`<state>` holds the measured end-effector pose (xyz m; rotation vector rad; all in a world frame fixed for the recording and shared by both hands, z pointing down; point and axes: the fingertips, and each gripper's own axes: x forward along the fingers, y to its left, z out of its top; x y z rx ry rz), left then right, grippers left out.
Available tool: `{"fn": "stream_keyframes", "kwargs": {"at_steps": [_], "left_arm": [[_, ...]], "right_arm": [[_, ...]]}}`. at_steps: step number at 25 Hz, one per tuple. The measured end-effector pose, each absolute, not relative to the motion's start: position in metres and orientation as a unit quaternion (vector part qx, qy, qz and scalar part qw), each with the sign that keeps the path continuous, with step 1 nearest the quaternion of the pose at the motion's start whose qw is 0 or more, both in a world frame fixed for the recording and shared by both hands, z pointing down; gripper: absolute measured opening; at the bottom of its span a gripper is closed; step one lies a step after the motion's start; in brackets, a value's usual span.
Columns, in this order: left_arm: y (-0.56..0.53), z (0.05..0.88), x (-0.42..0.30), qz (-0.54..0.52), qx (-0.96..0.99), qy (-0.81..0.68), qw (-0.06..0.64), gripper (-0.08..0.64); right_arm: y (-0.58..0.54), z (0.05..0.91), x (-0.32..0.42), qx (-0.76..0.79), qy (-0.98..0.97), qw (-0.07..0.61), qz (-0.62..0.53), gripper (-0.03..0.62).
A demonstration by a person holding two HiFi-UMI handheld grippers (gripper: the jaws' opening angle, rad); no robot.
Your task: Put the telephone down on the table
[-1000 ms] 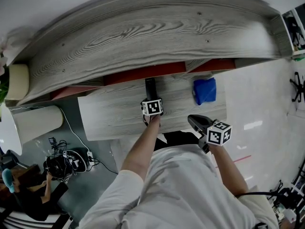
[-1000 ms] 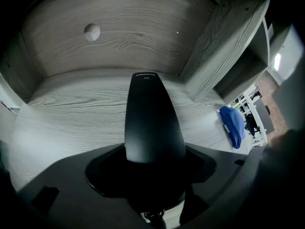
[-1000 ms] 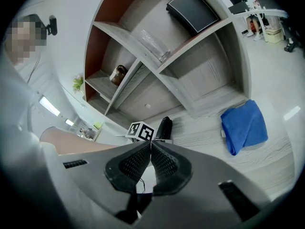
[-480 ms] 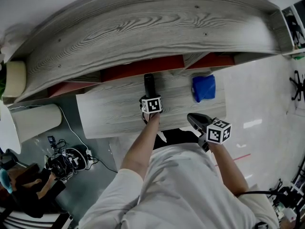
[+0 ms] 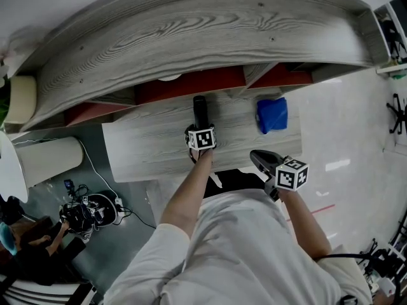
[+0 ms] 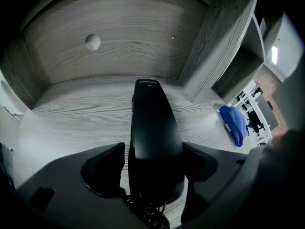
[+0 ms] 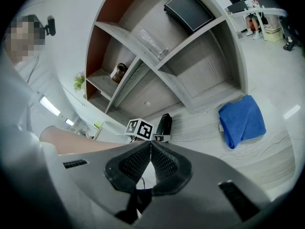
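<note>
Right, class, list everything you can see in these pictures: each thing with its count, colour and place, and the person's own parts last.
telephone: one, black, lying on the table between the left claw's jaws
cloth: one, blue, on the table, right of the telephone
table: one, grey wood grain, in front of the person
shelf unit: one, grey wood with red back panels, behind the table
jar: one, brownish, on a left shelf
cables: a heap, black, on the floor left of the table
left claw: one, black, jaws just opened further, apart on either side of the telephone
right claw: one, black, shut and empty, at the table's near edge
</note>
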<state>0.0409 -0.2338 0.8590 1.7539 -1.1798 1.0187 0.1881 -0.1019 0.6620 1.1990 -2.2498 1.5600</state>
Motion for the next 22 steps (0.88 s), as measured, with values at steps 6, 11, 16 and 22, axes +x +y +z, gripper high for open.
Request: {"fn": "stream_keyframes", "kwargs": {"at_steps": [6, 11, 16, 22], "left_arm": [[-0.235, 0.847, 0.039, 0.357, 0.699, -0.476, 0.397, 0.348], [-0.233, 0.824, 0.042, 0.343, 0.706, -0.474, 0.400, 0.348], [-0.231, 0.799, 0.035, 0.322, 0.711, -0.485, 0.394, 0.347], [-0.225, 0.759, 0.019, 0.299, 0.725, -0.500, 0.367, 0.344]], "right_arm": [[-0.104, 0.659, 0.180, 0.391, -0.759, 0.071, 0.515, 0.017], [-0.103, 0.654, 0.175, 0.386, -0.766, 0.066, 0.510, 0.017], [-0.101, 0.651, 0.175, 0.384, -0.769, 0.060, 0.507, 0.017], [-0.104, 0.649, 0.183, 0.392, -0.769, 0.055, 0.502, 0.017]]}}
